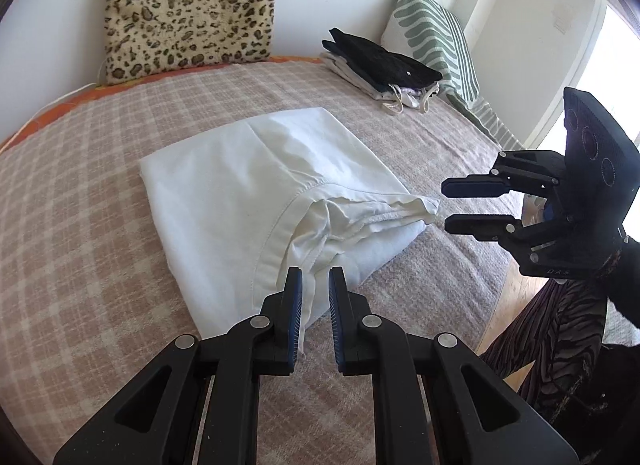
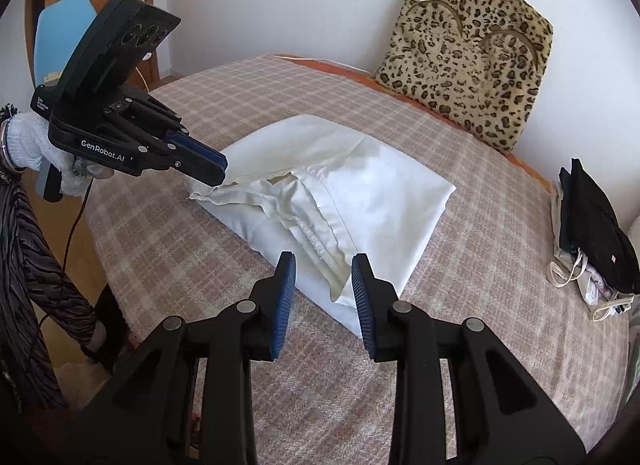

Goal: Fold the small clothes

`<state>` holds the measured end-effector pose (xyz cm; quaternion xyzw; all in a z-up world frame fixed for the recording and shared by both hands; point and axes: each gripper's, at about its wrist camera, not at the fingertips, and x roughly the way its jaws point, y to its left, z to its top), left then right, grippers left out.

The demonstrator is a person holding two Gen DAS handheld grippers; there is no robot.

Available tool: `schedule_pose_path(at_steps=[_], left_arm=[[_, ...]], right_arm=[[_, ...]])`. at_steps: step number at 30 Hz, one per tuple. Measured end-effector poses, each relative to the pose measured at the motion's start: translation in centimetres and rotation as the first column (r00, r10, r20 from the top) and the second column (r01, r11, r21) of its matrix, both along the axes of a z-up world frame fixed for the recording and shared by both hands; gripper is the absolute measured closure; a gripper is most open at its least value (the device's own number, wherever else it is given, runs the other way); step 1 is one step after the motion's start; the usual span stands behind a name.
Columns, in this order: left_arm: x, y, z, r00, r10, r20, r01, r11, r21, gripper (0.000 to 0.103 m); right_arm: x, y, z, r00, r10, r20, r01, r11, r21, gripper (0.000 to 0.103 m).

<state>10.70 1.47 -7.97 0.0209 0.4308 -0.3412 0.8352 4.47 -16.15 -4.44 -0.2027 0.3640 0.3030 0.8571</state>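
A white garment [image 1: 240, 185] [image 2: 360, 185] lies folded into a thick rectangle in the middle of the plaid bed cover [image 1: 80, 225] [image 2: 480, 265]. Its hem and a crumpled inner layer face me. My left gripper [image 1: 315, 277] [image 2: 219, 171] hovers at the garment's near edge. A narrow gap shows between its pads, with nothing pinched. My right gripper [image 2: 323, 265] [image 1: 444, 205] is open. It sits just off the garment's pointed corner in the left wrist view, holding no cloth.
A stack of folded clothes [image 1: 384, 61] [image 2: 592, 233], black on top, sits at the bed's far side. A leopard cushion [image 1: 188, 13] [image 2: 468, 49] and a green striped pillow [image 1: 432, 29] lean on the wall. Wooden floor [image 1: 516, 285] shows past the bed's edge. A gloved hand [image 2: 24, 145] holds the left gripper.
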Motion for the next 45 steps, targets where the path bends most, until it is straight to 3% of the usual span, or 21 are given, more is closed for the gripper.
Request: schedule_pose_path(at_steps=[6,8,10,12,13,15,17,20,23,25,27,29,31,32,33,37,39,45], left_arm=[[0.9,-2.3,-1.2,0.998,-0.057,0.009,0.056,0.995,0.088,0.090],[1.0,-2.6,-1.3,0.998,-0.055,0.017,0.053,0.993,0.106,0.077],[1.1,-2.7,-1.4,0.998,-0.054,0.021,0.051,0.992,0.112,0.075],[1.2,-2.8,-1.8,0.998,-0.060,0.026,0.056,0.989,0.140,0.075],[1.2,-2.8,-1.9,0.998,-0.063,0.030,0.058,0.988,0.143,0.075],[1.2,-2.7,-2.1,0.997,-0.075,0.033,0.070,0.987,0.142,0.077],[1.0,-2.8,-1.9,0.995,-0.091,0.045,0.084,0.986,0.142,0.093],[0.4,-2.8,-1.1,0.991,-0.106,0.087,0.092,0.984,0.150,0.099],[0.4,-2.2,-1.2,0.993,-0.103,0.063,0.094,0.987,0.131,0.099],[0.5,-1.8,-1.9,0.994,-0.109,0.012,0.107,0.987,0.117,0.099],[0.4,-1.4,-2.0,0.994,-0.108,-0.017,0.109,0.988,0.107,0.099],[0.4,-0.5,-1.1,0.996,-0.085,-0.020,0.086,0.995,0.056,0.099],[0.6,0.5,0.4,0.999,-0.048,-0.010,0.048,0.999,-0.013,0.099],[0.8,0.9,1.1,0.999,-0.032,-0.004,0.032,0.998,-0.050,0.099],[1.3,1.3,1.6,1.000,-0.005,0.004,0.005,0.996,-0.084,0.098],[3.1,0.5,1.7,0.999,0.032,-0.006,-0.033,0.992,-0.118,0.096],[3.6,-0.8,0.7,1.000,0.007,-0.023,-0.009,0.996,-0.086,0.096],[3.3,-2.7,-2.4,0.992,-0.075,-0.101,0.078,0.997,0.027,0.096]], right_arm=[[1.1,2.4,-2.8,0.999,0.045,0.007,-0.044,0.992,-0.117,0.073],[1.6,2.6,-3.5,0.999,0.038,0.001,-0.037,0.988,-0.147,0.073],[1.8,2.5,-4.1,0.999,0.032,0.001,-0.031,0.984,-0.174,0.073],[2.1,2.2,-4.2,1.000,0.030,-0.006,-0.031,0.984,-0.175,0.091],[2.1,2.0,-4.1,1.000,0.028,-0.012,-0.030,0.986,-0.167,0.092],[2.2,1.6,-3.7,1.000,0.025,0.002,-0.025,0.987,-0.156,0.097],[2.2,1.2,-2.8,0.999,0.018,0.032,-0.013,0.988,-0.152,0.098],[2.1,0.1,-0.7,0.999,0.019,0.036,-0.016,0.996,-0.082,0.098],[2.0,-0.1,-1.0,0.999,0.031,0.029,-0.028,0.994,-0.109,0.098],[1.8,0.3,-2.6,0.999,0.043,-0.009,-0.044,0.983,-0.176,0.098],[1.3,0.3,-3.2,0.996,0.074,-0.056,-0.083,0.981,-0.178,0.098],[0.9,-0.2,-2.4,0.990,0.101,-0.102,-0.114,0.986,-0.126,0.095],[0.8,-1.3,-0.5,0.986,0.126,-0.110,-0.128,0.992,-0.009,0.080],[1.1,-2.0,0.4,0.987,0.116,-0.108,-0.111,0.992,0.053,0.065],[1.7,-2.8,1.2,0.990,0.090,-0.105,-0.078,0.991,0.111,0.060],[6.4,-4.7,1.8,0.982,-0.085,-0.169,0.125,0.963,0.241,0.061],[8.1,-4.4,1.0,0.970,-0.144,-0.197,0.188,0.955,0.229,0.069],[10.3,-1.4,-2.9,0.958,-0.202,-0.206,0.217,0.974,0.057,0.071]])
